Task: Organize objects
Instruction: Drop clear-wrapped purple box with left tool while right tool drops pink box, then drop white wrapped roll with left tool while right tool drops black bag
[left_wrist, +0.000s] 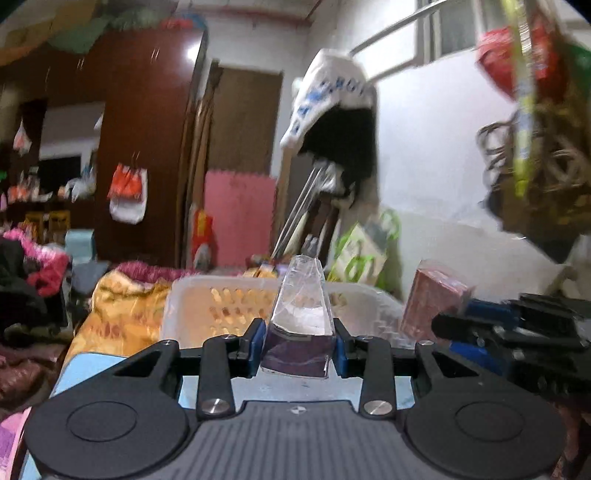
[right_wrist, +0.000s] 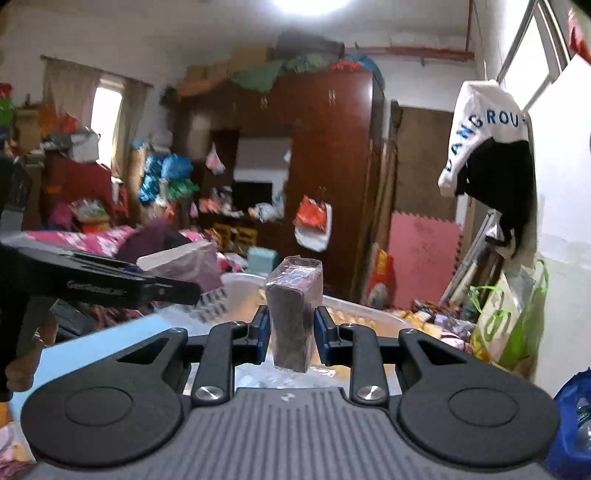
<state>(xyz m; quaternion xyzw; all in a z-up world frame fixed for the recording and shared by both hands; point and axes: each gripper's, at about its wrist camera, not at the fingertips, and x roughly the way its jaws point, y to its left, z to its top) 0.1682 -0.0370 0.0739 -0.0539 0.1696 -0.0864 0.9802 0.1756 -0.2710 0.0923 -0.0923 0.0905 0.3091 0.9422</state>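
Grippers both clamped: left gripper (left_wrist: 299, 345) pinching a purple packet (left_wrist: 299, 328), right gripper (right_wrist: 290, 328) squeezing a dark wrapped pack (right_wrist: 293, 314), white basket (left_wrist: 177, 306) just beyond, contents unclear.

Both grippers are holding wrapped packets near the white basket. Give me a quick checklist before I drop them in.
1. Left gripper shut on its clear-wrapped packet: ok.
2. Right gripper shut on the dark wrapped packet: ok.
3. White basket ahead of both grippers: ok.
4. Left packet over the basket opening: cannot tell.
5. Gap between the two grippers for a drop side by side: cannot tell; they look close.
6. Room inside the basket: cannot tell, interior mostly hidden.
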